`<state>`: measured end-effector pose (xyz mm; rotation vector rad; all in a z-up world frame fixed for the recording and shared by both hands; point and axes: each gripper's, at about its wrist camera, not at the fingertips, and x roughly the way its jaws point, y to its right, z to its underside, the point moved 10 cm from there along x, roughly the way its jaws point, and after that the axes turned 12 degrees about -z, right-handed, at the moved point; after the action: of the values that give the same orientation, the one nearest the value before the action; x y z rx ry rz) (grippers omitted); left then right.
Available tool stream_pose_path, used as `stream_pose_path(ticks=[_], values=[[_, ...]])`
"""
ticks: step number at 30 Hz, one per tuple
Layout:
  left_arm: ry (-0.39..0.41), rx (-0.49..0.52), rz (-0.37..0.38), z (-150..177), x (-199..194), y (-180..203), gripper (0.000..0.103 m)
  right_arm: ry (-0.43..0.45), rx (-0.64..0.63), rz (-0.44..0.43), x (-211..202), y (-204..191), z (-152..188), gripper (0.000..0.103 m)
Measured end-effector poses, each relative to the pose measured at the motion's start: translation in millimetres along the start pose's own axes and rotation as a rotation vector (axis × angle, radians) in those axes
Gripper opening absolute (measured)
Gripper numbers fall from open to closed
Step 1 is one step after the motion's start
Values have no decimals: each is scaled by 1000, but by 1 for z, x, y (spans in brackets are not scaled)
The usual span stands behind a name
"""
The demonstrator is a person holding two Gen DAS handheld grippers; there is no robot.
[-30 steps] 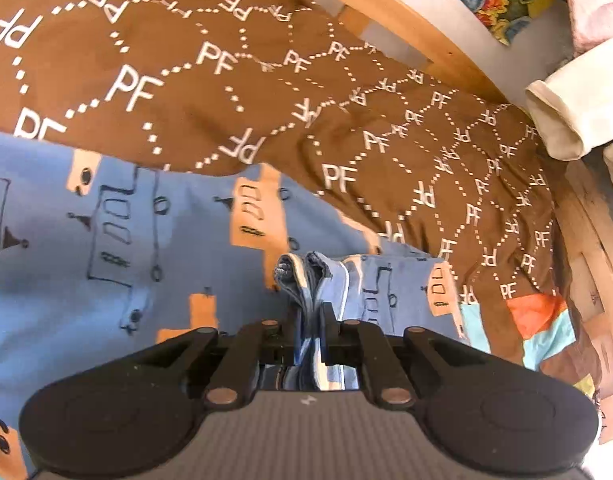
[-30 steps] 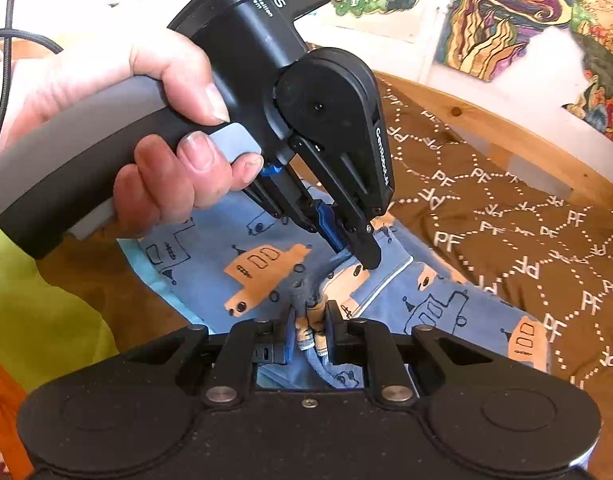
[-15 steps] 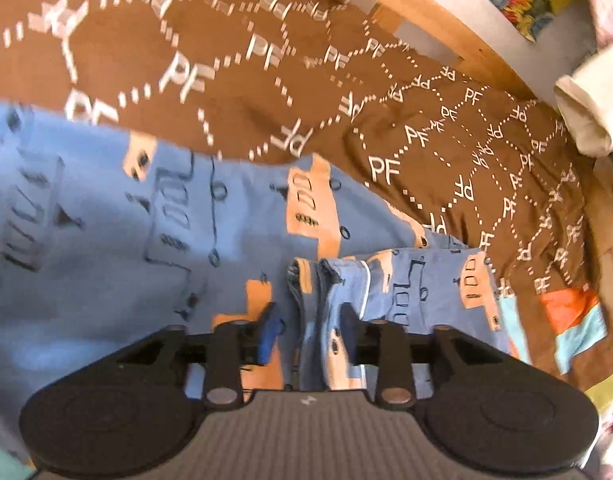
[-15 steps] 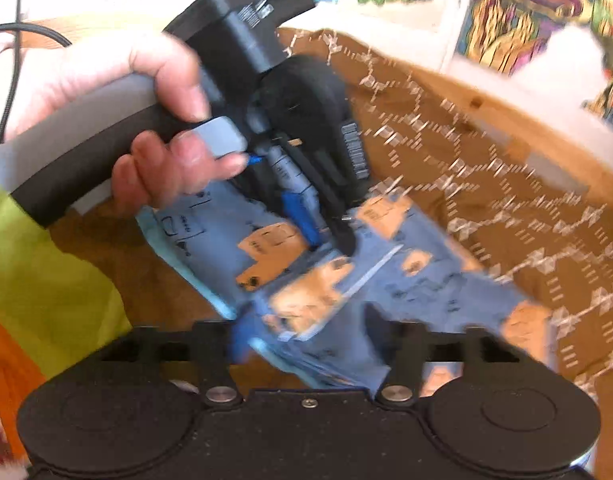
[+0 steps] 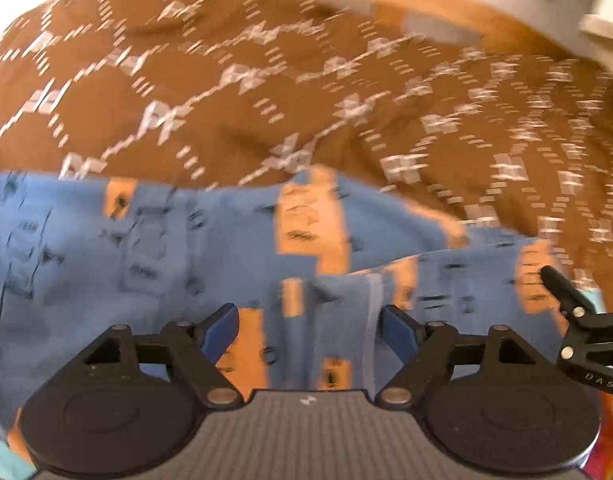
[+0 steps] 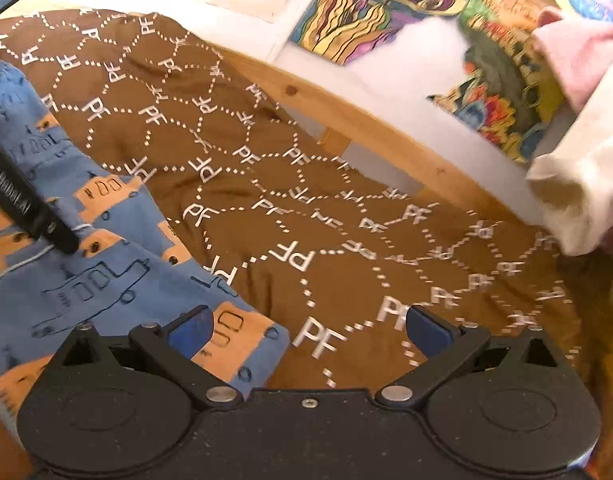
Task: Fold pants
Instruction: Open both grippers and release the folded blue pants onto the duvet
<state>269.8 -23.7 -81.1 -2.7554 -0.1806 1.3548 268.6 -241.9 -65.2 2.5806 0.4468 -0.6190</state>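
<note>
- On the bed's brown blanket point(image 6: 346, 208), near its front edge, we see the blue pants point(image 5: 186, 264) lying flat.
- Our left claw point(image 5: 308, 326) is spread wide over the pants, gripping nothing.
- Our right claw point(image 6: 310, 326) is spread too, empty, over the pants' edge and blanket.
- Along the far side runs a wooden bed rail point(image 6: 386, 128).
</note>
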Motion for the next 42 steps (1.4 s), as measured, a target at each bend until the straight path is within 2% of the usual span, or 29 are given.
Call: stream_pose_path(ticks=[2, 4, 6, 8, 10, 12, 15, 17, 18, 20, 22, 25, 28, 31, 34, 37, 40, 42], values=[[12, -11, 8, 1, 2, -5, 84, -42, -33, 23, 21, 2, 10, 102], [25, 23, -9, 2, 2, -5, 84, -91, -40, 53, 32, 9, 25, 102], [37, 50, -37, 4, 1, -3, 85, -82, 52, 49, 29, 25, 36, 102], [37, 28, -56, 6, -3, -4, 87, -104, 75, 78, 24, 37, 40, 102], [27, -22, -50, 12, -12, -7, 91, -120, 37, 136, 15, 41, 39, 102], [20, -77, -1, 16, -21, -12, 94, -99, 24, 100, -3, 34, 35, 102], [24, -113, 96, 27, -39, -13, 99, -62, 65, -58, -27, 11, 28, 102], [10, -76, 77, 36, -40, -13, 100, -86, 55, -166, -37, -13, 28, 102], [-3, -44, 43, 43, -36, -13, 100, -106, 33, -185, -38, -22, 29, 102], [-20, 15, -38, 54, -25, -16, 100, -167, -40, -160, -39, -35, 37, 102], [21, 64, -54, 59, -27, -14, 100, -214, -77, -113, -41, -37, 48, 102], [28, 69, -61, 62, -29, -15, 101, -259, 13, -93, -51, -22, 63, 102], [15, 75, -48, 62, -30, -17, 101, -309, 170, -138, -57, -1, 77, 102], [-1, 52, -20, 54, -37, -22, 102, -254, 243, -158, -67, 7, 75, 102], [46, 9, 0, 35, -41, -26, 102, -144, 217, -89, -71, 15, 55, 102], [80, -20, -49, 13, -33, -26, 102, -33, 137, -50, -52, 11, 31, 102], [77, -53, -109, -5, -12, -23, 102, 6, 3, -40, -15, 4, 9, 102], [50, -59, -166, -10, 2, -23, 103, 35, -34, -13, 5, 6, -2, 102]])
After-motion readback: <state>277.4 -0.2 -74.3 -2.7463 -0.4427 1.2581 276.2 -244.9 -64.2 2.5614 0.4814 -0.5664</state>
